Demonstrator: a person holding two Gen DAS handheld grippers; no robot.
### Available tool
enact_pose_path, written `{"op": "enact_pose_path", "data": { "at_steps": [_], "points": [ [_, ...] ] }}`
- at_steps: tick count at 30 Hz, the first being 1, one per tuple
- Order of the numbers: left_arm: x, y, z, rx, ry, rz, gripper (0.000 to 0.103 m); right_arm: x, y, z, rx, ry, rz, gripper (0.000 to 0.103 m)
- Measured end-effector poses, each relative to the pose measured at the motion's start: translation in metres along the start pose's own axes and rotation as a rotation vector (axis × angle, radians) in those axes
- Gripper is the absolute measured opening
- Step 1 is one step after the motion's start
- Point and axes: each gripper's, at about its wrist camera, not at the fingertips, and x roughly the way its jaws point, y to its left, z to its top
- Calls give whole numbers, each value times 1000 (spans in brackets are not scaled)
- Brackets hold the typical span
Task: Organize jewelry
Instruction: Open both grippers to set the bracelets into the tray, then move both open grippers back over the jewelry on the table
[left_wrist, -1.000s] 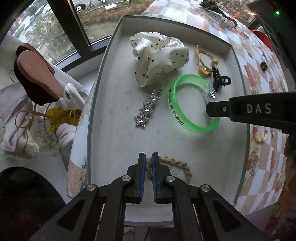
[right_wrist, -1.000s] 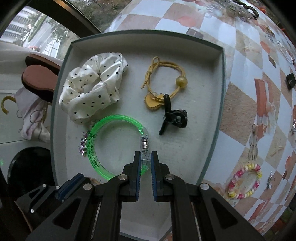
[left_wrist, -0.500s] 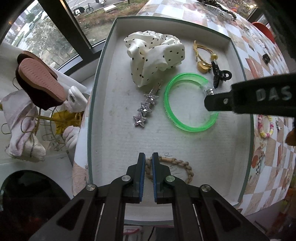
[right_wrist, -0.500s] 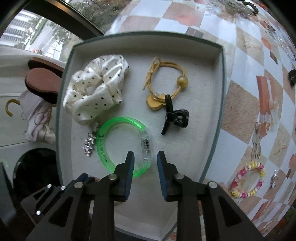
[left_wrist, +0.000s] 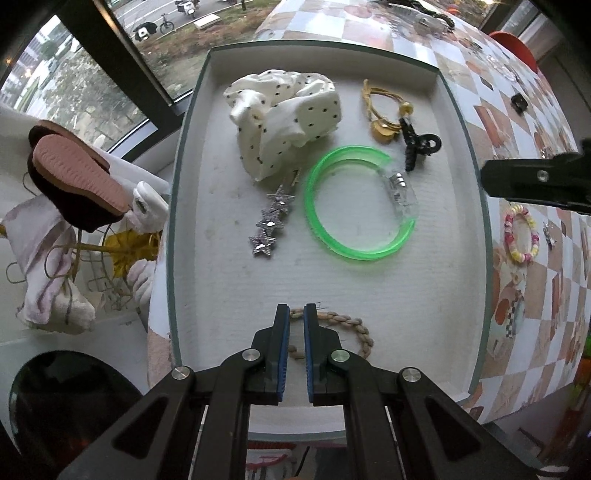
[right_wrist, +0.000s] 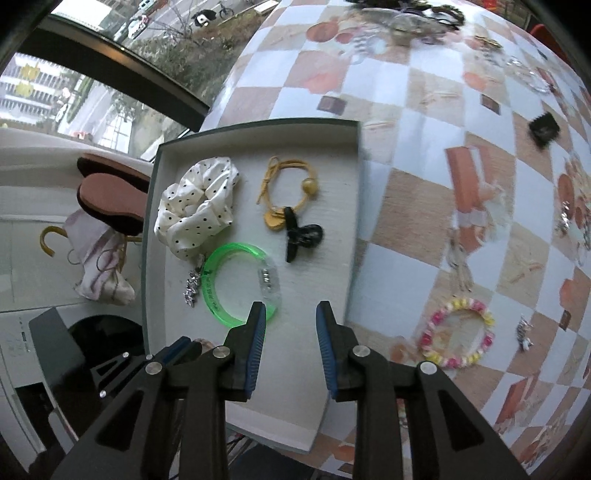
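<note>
So the tray (left_wrist: 192, 155) fills the middle of the left wrist view. The green bangle (left_wrist: 354, 206) lies flat in it at center right, free of both tongs, with the star clip (left_wrist: 271, 225) just left of it, the polka-dot scrunchie (left_wrist: 284, 114) above, and the black claw clip (left_wrist: 417, 144) at upper right. The left gripper (left_wrist: 296, 321) sits at bottom center, jaws nearly pressed together over a braided bracelet (left_wrist: 347, 325), pinching nothing I can see. The right gripper (right_wrist: 290, 317) is spread wide and empty near the tray's right edge, beaded bracelet (right_wrist: 458, 332) out on the checkered cloth at lower right.
</note>
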Motion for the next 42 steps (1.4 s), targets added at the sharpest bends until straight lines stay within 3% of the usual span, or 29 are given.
{"op": "enact_pose_path", "data": {
  "at_steps": [8,9,10,12,18,22,24,26,27,33,42],
  "points": [
    [-2,-8,3,35,7,6,14,-13,-18,-16,37,-27,13,34],
    [-3,-9,3,40,9,7,52,-14,-19,-17,41,-27,13,35],
    [-4,-11,3,41,10,18,103,-15,-22,-19,47,-28,15,36],
    [-9,-13,2,56,-33,53,103,-15,-25,-24,60,-29,17,36],
    [-11,-24,4,98,-32,70,103,-15,-42,-35,103,-30,14,42],
    [-17,-33,6,122,-45,86,103,-20,-60,-43,148,-38,9,63],
    [-23,-40,9,127,-52,100,103,-23,-72,-47,178,-40,6,63],
    [-26,-44,11,133,-66,119,103,-25,-85,-51,207,-46,3,77],
    [-27,-45,14,138,-71,127,103,-27,-90,-53,220,-52,4,79],
    [-38,-55,22,172,-69,113,103,-39,-130,-68,304,-71,-27,79],
    [-64,-107,41,238,-126,43,103,-51,-187,-86,427,-96,-61,79]
  ]
}}
